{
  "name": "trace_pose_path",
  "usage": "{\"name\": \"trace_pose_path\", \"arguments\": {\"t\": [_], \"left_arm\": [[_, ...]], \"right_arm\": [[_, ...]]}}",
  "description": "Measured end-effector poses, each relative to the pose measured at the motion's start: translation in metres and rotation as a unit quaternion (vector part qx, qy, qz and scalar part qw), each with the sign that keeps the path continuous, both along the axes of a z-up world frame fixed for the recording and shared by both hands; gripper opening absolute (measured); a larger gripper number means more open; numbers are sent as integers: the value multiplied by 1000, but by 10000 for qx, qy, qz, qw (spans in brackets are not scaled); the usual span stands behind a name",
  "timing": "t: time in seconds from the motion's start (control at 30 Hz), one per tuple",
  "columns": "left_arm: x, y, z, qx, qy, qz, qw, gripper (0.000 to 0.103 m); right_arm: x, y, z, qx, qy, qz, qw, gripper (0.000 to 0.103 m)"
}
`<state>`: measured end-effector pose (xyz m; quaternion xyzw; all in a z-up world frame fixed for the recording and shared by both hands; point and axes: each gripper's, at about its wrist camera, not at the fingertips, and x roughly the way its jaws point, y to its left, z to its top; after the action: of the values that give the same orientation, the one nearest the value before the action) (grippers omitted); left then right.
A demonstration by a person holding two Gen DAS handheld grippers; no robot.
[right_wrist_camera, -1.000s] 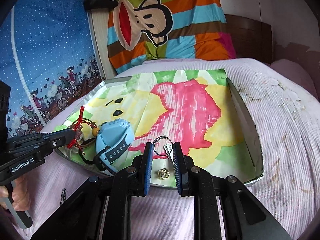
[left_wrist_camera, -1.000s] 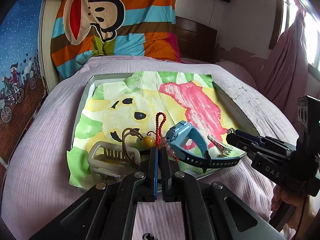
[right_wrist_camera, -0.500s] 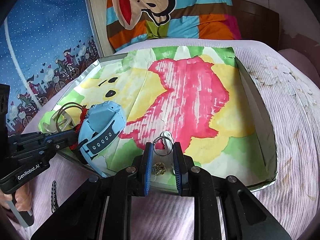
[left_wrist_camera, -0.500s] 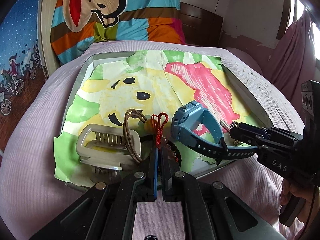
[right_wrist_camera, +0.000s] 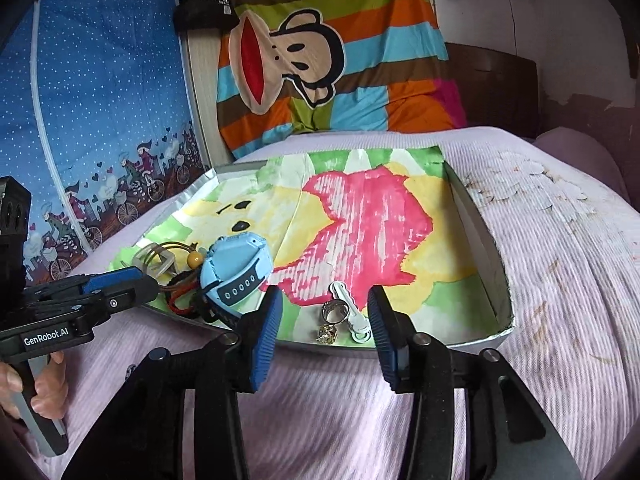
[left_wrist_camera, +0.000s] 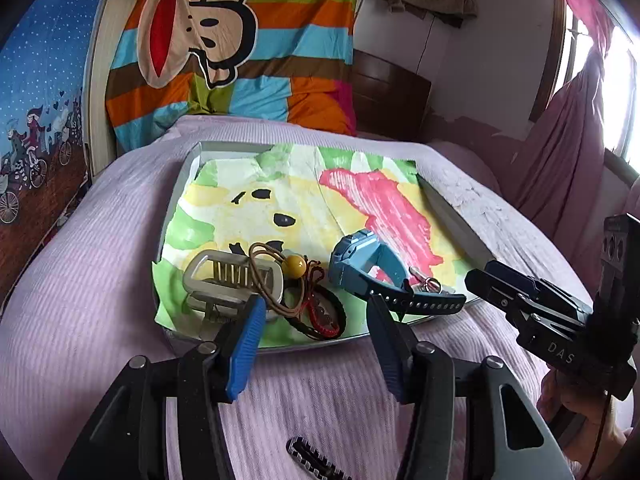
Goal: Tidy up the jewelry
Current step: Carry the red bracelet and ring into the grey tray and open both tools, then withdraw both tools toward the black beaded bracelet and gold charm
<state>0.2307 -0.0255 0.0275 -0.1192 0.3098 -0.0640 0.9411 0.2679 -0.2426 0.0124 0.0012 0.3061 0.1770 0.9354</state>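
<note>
A shallow grey tray (left_wrist_camera: 182, 184) lined with a painted paper lies on the bed. Along its near edge lie a beige hair clip (left_wrist_camera: 230, 280), a brown cord with a yellow bead (left_wrist_camera: 295, 266), a red beaded string on a black band (left_wrist_camera: 320, 316), a blue watch (left_wrist_camera: 360, 258), and a silver ring (right_wrist_camera: 335, 311) beside a white clip (right_wrist_camera: 349, 312) and a small gold piece (right_wrist_camera: 328, 334). My left gripper (left_wrist_camera: 316, 328) is open and empty, just short of the cords. My right gripper (right_wrist_camera: 324, 320) is open and empty around the ring and white clip.
The tray sits on a lilac ribbed bedspread (left_wrist_camera: 80, 300). A striped cartoon pillow (left_wrist_camera: 224, 60) leans at the headboard. A dark comb-like item (left_wrist_camera: 316, 460) lies on the bedspread below my left gripper. A pink curtain (left_wrist_camera: 568, 140) hangs at right.
Both grippers have opened. The left let go of the red beaded string, which now lies in the tray. The right let go of the ring, which now lies by the white clip.
</note>
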Motion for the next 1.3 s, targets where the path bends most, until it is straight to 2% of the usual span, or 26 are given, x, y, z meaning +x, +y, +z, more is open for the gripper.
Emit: {"name": "trace_pose_path", "arguments": {"t": [0.07, 0.27, 0.3, 0.43, 0.5, 1.0, 1.3], "left_arm": [[-9, 3, 3, -15, -117, 73, 9999, 57], [-38, 15, 13, 27, -518, 349, 9980, 87], [-42, 16, 14, 54, -558, 394, 9976, 93], [-61, 23, 19, 95, -768, 515, 9957, 103], [-70, 26, 21, 156, -876, 586, 9943, 103], [-126, 34, 20, 611, -1173, 729, 9885, 103], [-141, 37, 10, 807, -988, 645, 9897, 103]], "right_arm": [[-14, -4, 8, 94, -235, -78, 9996, 52], [-52, -10, 25, 322, -727, -255, 9965, 72], [-58, -10, 27, 371, -782, -273, 9959, 77], [-82, -11, 32, 554, -961, -383, 9931, 98], [-94, -12, 33, 663, -1004, -386, 9920, 102], [-159, 5, 36, 527, -1352, -291, 9890, 102], [-178, 7, 31, 380, -1309, -181, 9905, 102]]}}
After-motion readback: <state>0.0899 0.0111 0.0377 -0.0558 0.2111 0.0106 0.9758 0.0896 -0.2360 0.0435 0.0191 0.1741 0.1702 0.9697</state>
